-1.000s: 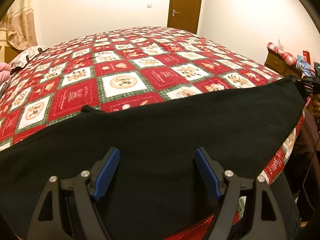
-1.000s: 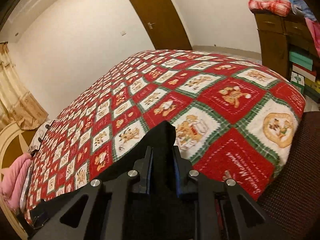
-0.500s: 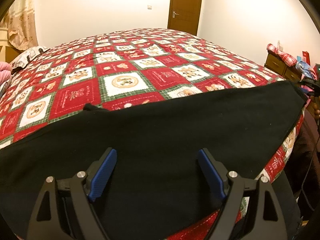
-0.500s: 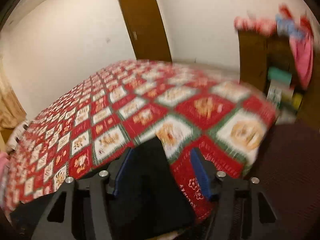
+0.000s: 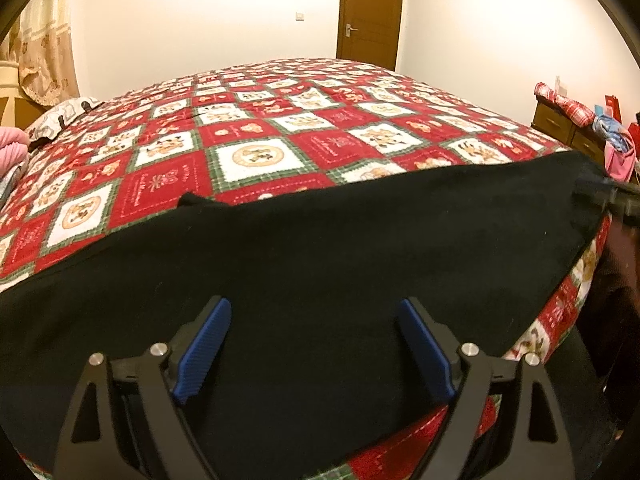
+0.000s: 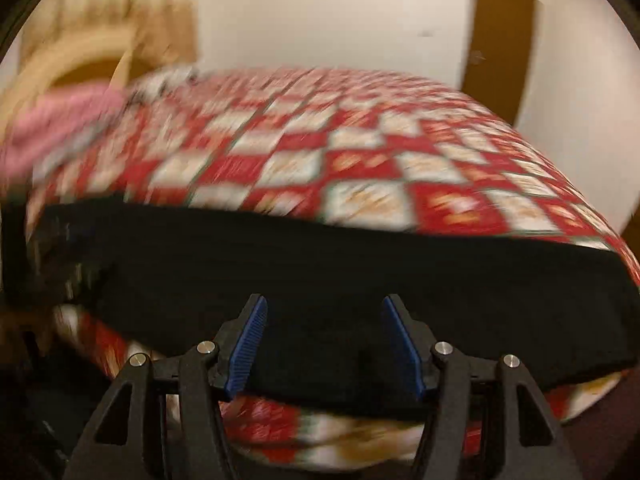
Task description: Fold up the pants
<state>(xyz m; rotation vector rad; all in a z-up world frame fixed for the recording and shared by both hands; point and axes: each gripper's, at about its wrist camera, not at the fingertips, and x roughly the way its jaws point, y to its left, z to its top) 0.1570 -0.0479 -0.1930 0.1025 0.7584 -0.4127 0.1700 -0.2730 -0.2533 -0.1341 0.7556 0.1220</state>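
The black pants [image 5: 320, 248] lie flat along the near edge of the bed, on a red, white and green patchwork quilt [image 5: 256, 152]. My left gripper [image 5: 314, 312] is open and empty, its blue pads just above the pants near the front edge. My right gripper [image 6: 322, 308] is open and empty too, over the pants [image 6: 320, 272] in a blurred right wrist view. It also shows dimly in the left wrist view [image 5: 616, 200], at the pants' right end.
A pink bundle [image 5: 12, 146] and a pillow [image 5: 64, 114] lie at the bed's left side. A wooden dresser [image 5: 568, 128] with clothes on it stands at the right. A brown door [image 5: 370, 12] is in the far wall.
My right gripper has let go of the pants' corner, opened, and swung left to face along the pants. My left gripper has stayed open and drawn back slightly.
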